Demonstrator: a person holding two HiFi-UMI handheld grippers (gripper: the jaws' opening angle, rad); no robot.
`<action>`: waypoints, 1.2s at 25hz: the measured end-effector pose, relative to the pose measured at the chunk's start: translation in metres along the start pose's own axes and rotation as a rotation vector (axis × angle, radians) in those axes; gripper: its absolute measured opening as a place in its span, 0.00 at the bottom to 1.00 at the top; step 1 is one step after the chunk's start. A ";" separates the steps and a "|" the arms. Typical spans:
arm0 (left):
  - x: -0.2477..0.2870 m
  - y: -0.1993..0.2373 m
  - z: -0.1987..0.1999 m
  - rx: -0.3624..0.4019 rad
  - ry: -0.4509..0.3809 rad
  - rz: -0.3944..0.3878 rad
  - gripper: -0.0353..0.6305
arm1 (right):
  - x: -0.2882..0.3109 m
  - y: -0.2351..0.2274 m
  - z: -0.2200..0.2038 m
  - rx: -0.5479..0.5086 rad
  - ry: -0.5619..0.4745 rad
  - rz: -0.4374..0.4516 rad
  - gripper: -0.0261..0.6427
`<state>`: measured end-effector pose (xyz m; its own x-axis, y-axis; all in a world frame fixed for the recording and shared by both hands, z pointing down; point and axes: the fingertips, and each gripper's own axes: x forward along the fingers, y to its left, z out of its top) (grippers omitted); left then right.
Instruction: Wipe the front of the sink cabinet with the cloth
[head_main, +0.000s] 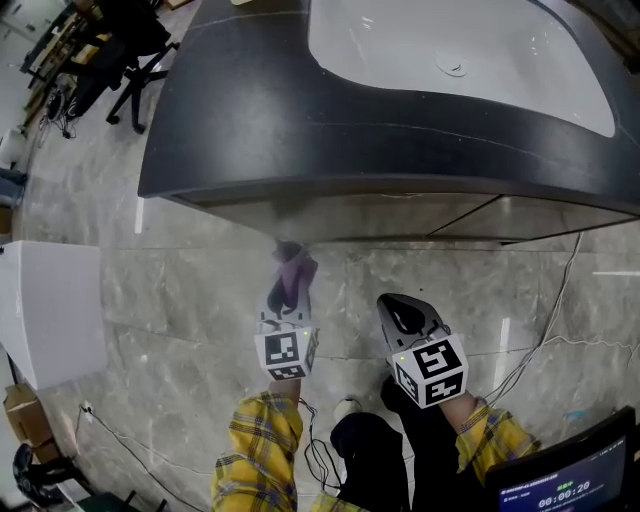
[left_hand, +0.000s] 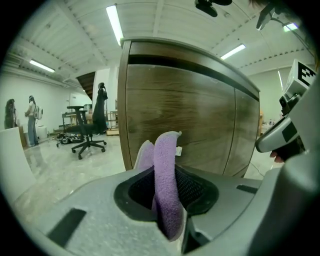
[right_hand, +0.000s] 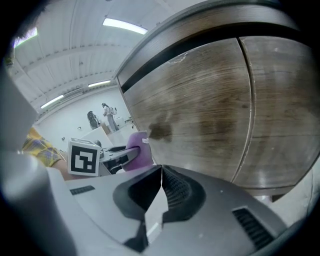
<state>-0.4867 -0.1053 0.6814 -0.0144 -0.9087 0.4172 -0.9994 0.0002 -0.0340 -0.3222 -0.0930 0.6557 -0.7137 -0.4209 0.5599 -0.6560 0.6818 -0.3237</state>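
Note:
The sink cabinet's wooden front (left_hand: 190, 115) (right_hand: 210, 110) stands under a dark countertop (head_main: 300, 120) with a white basin (head_main: 480, 50). My left gripper (head_main: 290, 285) (left_hand: 167, 200) is shut on a purple cloth (head_main: 293, 270) (left_hand: 166, 185), whose folded end sticks up between the jaws close to the cabinet's left part; contact is not visible. In the right gripper view the cloth (right_hand: 139, 152) appears beside the wood. My right gripper (head_main: 405, 315) (right_hand: 159, 195) is shut with nothing in it, a little back from the cabinet front.
Grey marble floor (head_main: 180, 300) lies below. A white block (head_main: 50, 305) stands at left, office chairs (head_main: 130, 60) (left_hand: 85, 130) further off. Cables (head_main: 550, 320) trail on the floor at right. A screen (head_main: 570, 480) shows at bottom right. People stand far off (left_hand: 32, 117).

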 end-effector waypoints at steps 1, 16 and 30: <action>0.005 -0.001 0.000 -0.002 -0.005 0.000 0.18 | 0.001 -0.006 -0.001 0.002 -0.004 -0.009 0.05; 0.047 -0.053 0.000 0.029 -0.048 -0.103 0.18 | -0.014 -0.048 -0.019 0.059 -0.063 -0.082 0.05; 0.065 -0.131 0.012 0.059 -0.041 -0.248 0.18 | -0.050 -0.092 -0.022 0.141 -0.114 -0.185 0.05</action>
<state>-0.3558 -0.1697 0.7018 0.2335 -0.8942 0.3820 -0.9687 -0.2481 0.0114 -0.2210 -0.1217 0.6739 -0.5963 -0.6005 0.5328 -0.7999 0.5005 -0.3312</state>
